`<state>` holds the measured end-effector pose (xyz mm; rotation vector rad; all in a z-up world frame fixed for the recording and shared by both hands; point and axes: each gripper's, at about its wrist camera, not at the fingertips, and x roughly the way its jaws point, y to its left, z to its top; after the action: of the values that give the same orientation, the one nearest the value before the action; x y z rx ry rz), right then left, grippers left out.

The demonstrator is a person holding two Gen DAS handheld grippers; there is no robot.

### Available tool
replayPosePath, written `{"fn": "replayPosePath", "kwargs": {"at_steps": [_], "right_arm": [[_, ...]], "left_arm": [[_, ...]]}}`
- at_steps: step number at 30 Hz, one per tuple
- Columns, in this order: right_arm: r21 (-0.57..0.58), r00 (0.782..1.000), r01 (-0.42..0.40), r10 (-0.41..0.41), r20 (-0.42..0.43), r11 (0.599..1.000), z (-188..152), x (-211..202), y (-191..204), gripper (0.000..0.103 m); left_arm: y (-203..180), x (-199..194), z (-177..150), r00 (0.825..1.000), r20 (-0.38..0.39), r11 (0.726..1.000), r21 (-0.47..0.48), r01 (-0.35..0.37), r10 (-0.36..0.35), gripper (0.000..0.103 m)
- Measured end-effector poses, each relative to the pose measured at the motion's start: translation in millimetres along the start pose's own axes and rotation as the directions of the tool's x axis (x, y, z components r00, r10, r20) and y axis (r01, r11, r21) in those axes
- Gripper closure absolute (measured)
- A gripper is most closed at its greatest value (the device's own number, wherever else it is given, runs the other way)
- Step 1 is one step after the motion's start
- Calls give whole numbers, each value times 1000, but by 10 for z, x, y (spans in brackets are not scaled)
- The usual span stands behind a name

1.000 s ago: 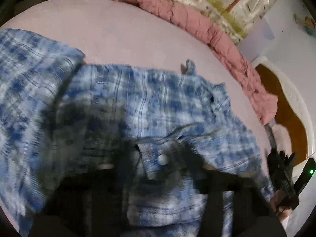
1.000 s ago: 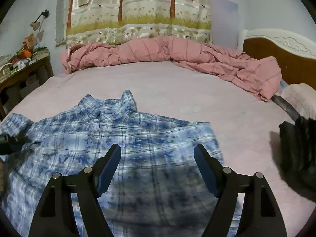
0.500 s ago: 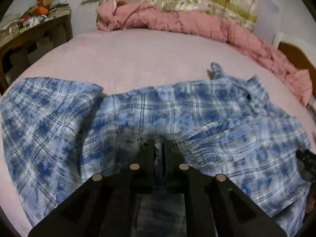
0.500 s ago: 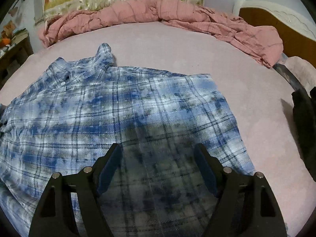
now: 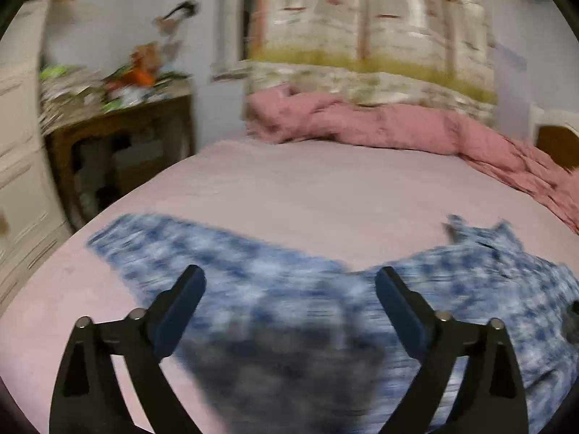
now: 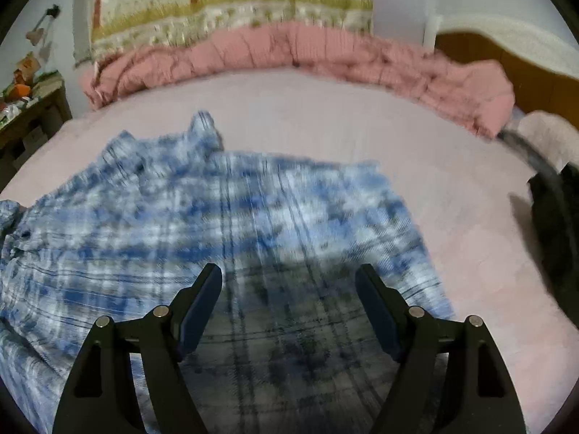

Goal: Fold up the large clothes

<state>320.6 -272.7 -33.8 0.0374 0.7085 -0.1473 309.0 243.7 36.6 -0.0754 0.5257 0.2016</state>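
A blue and white plaid shirt point(image 6: 253, 217) lies spread on the pink bed point(image 6: 325, 119), collar toward the far side. In the left wrist view the shirt point(image 5: 289, 289) is blurred, one sleeve stretched out to the left. My left gripper point(image 5: 289, 278) is open and empty, held above the sleeve and shirt body. My right gripper point(image 6: 288, 275) is open and empty, held above the shirt's lower part, near its right edge.
A rumpled pink duvet point(image 6: 325, 54) runs along the bed's far side, under a patterned curtain point(image 6: 224, 3). A wooden headboard point(image 6: 506, 61) and a dark bag point(image 6: 557, 224) are at the right. A cluttered wooden side table point(image 5: 119, 137) and white drawers point(image 5: 21, 166) stand at the left.
My left gripper was shut on a fold of the shirt; it has let go, opened wide and lifted back. My right gripper stayed open and drew back slightly.
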Motion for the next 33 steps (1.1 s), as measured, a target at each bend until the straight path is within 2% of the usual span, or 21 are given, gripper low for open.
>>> {"fn": "replayPosePath", "kwargs": {"at_steps": [2, 5, 7, 8, 9, 10, 11, 14, 15, 17, 19, 20, 21, 22, 23, 26, 27, 28, 30, 32, 33], "right_arm": [[-25, 992, 0, 3, 129, 1000, -7, -273, 47, 25], [-93, 966, -76, 96, 238, 993, -47, -517, 153, 23], [-125, 964, -67, 97, 247, 990, -61, -540, 218, 22], [-135, 966, -54, 86, 243, 989, -67, -531, 242, 21], [-139, 968, -50, 83, 238, 989, -70, -521, 254, 21], [-142, 970, -49, 81, 229, 989, -72, -503, 270, 20], [-141, 972, -53, 83, 218, 989, -67, -480, 267, 19], [-125, 980, -57, 79, 183, 991, -42, -395, 250, 17], [-119, 983, -52, 71, 168, 992, -33, -362, 233, 16], [-112, 988, -47, 63, 139, 993, -30, -291, 208, 16], [-111, 991, -43, 57, 123, 993, -37, -257, 224, 15], [-112, 991, -41, 54, 119, 993, -37, -245, 227, 15], [-114, 992, -40, 53, 118, 993, -39, -240, 233, 15], [-116, 991, -38, 52, 119, 992, -37, -241, 238, 15], [-121, 991, -36, 51, 122, 992, -41, -242, 245, 15], [-133, 991, -26, 43, 123, 991, -51, -236, 276, 15], [-138, 992, -23, 40, 120, 990, -53, -224, 286, 15], [-140, 993, -20, 37, 115, 990, -52, -212, 298, 15], [-135, 993, -23, 38, 112, 991, -52, -205, 286, 15], [-115, 993, -35, 48, 112, 993, -46, -207, 241, 15], [-104, 993, -41, 52, 109, 994, -43, -201, 218, 15]], "left_arm": [[364, 129, -43, 998, -37, 996, -81, -44, 41, 3], [878, 378, -162, 993, -105, 975, -207, -83, 62, 3], [1179, 470, -267, 991, -90, 950, -286, -123, 101, 4], [1290, 509, -325, 992, -80, 933, -339, -117, 95, 6], [1401, 553, -371, 996, -76, 910, -407, -77, 50, 8], [1567, 600, -406, 998, -63, 870, -492, -27, -5, 9], [1671, 623, -431, 999, -48, 846, -533, -14, -13, 9], [1850, 855, -457, 996, -94, 808, -587, -48, -8, 12], [1865, 927, -444, 994, -112, 810, -583, -58, -10, 12], [1812, 1039, -372, 989, -146, 841, -534, -92, 16, 12], [1734, 1123, -328, 985, -171, 868, -487, -100, 18, 19], [1720, 1151, -324, 984, -176, 877, -471, -95, 12, 44], [1700, 1147, -323, 985, -170, 883, -463, -82, 2, 81], [1673, 1137, -316, 987, -160, 888, -454, -71, -3, 94], [1634, 1088, -302, 990, -140, 896, -439, -74, 13, 100], [1418, 697, -185, 995, 48, 937, -343, -61, 83, 100], [1282, 500, -140, 986, 140, 955, -293, -49, 94, 100], [1158, 353, -104, 976, 196, 966, -255, -40, 92, 100], [868, 87, 3, 965, 262, 979, -202, 30, 24, 100], [516, -139, 142, 958, 283, 982, -159, 101, -53, 100], [312, -241, 208, 957, 280, 987, -121, 109, -71, 100]]}}
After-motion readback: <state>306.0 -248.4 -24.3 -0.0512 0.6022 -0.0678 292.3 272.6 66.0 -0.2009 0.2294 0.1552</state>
